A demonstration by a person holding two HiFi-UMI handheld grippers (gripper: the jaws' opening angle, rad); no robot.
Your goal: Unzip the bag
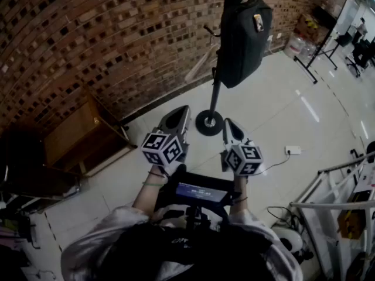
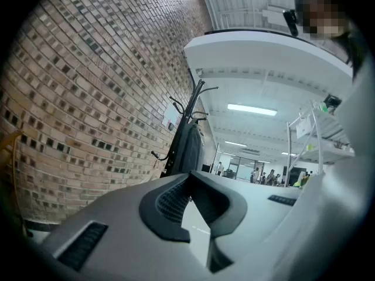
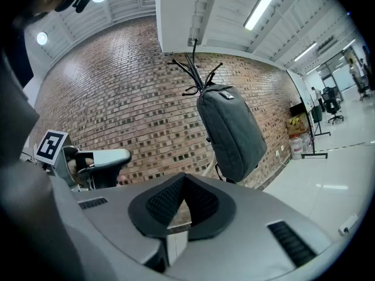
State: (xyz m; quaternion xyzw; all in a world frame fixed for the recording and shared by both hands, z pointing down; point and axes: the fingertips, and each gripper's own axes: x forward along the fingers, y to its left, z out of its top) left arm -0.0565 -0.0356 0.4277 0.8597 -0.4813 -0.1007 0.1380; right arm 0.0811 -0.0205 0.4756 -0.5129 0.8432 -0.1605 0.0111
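A dark grey backpack [image 1: 243, 34] hangs upright from a black coat stand [image 1: 209, 122] in front of the brick wall, with its zip closed as far as I can see. Both grippers are held low in front of the person, well short of the bag. My left gripper [image 1: 183, 110] is shut and holds nothing. My right gripper [image 1: 227, 123] is also shut and empty. The left gripper view shows the bag [image 2: 190, 148] edge-on beyond the closed tips of the left gripper [image 2: 190, 178]. In the right gripper view the bag [image 3: 231, 130] hangs above the right gripper [image 3: 184, 178].
A wooden cabinet [image 1: 82, 133] stands against the brick wall at the left. A white power strip [image 1: 293, 150] with a cable lies on the tiled floor. A metal rack [image 1: 334, 198] is at the right. Several people stand far off in the hall [image 2: 258, 174].
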